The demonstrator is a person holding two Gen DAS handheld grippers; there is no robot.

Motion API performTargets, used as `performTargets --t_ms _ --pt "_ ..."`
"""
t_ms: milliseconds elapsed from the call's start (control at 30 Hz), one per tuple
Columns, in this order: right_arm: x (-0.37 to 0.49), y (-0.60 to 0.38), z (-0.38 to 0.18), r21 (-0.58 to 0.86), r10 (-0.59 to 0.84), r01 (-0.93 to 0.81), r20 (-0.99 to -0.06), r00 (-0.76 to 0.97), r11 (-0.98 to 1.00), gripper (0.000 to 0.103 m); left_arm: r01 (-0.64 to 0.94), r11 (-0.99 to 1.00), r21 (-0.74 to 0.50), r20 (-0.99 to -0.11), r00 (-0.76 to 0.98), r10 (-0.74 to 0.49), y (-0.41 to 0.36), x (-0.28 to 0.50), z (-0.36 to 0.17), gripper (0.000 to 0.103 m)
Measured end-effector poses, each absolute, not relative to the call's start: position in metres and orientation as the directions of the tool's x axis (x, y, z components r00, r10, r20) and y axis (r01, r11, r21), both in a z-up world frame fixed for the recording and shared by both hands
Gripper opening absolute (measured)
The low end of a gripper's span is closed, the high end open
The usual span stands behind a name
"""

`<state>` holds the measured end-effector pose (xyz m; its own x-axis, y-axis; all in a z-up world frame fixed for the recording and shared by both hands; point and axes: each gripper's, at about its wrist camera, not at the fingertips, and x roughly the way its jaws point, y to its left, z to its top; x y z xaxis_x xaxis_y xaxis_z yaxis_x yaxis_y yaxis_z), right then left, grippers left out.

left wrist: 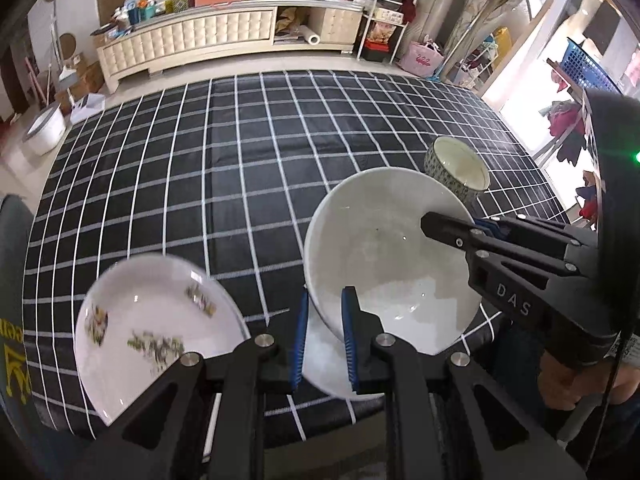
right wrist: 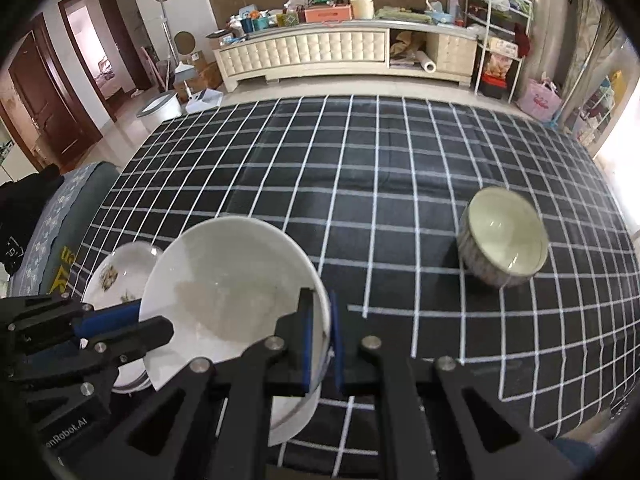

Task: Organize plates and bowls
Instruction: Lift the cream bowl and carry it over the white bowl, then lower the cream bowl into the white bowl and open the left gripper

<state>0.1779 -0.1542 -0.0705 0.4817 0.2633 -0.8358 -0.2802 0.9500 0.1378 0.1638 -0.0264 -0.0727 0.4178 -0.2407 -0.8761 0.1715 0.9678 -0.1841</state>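
Observation:
A large white bowl (left wrist: pixel 392 256) (right wrist: pixel 232 280) hangs tilted over the near part of the black checked table (left wrist: pixel 240 160) (right wrist: pixel 400 180). My left gripper (left wrist: pixel 324 308) (right wrist: pixel 148 320) is shut on its left rim, with one blue pad inside and one outside. On the opposite rim my right gripper (right wrist: pixel 320 300) (left wrist: pixel 436 226) is also shut. A white plate with flower prints (left wrist: pixel 160 328) (right wrist: pixel 116 276) lies to the left, partly beneath the bowl. Further right, a small patterned bowl (left wrist: pixel 460 168) (right wrist: pixel 504 236) stands upright and alone.
The table's far half carries only the cloth. A cushioned seat (right wrist: pixel 68 220) adjoins the table's left edge. A person's hand (left wrist: pixel 568 376) holds the right gripper at the lower right. Beyond the table stand a long cream cabinet (right wrist: pixel 320 52) and a white bin (right wrist: pixel 160 110) on the floor.

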Motion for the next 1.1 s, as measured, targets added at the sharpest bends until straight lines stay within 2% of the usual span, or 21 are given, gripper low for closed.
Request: performTargets --t_ms 267,1100 --pt "0.156 -0.152 -0.094 0.197 0.293 -0.253 -0.853 0.431 0.947 0.012 0.149 0.972 -0.183 -0.888 0.399 -0.228 -0.025 0.145 -0.084 0.015" --pt "0.15 -0.15 -0.114 0.198 0.284 -0.246 -0.878 0.386 0.949 0.012 0.123 0.969 -0.216 -0.909 0.336 -0.245 -0.029 0.15 -0.113 0.015"
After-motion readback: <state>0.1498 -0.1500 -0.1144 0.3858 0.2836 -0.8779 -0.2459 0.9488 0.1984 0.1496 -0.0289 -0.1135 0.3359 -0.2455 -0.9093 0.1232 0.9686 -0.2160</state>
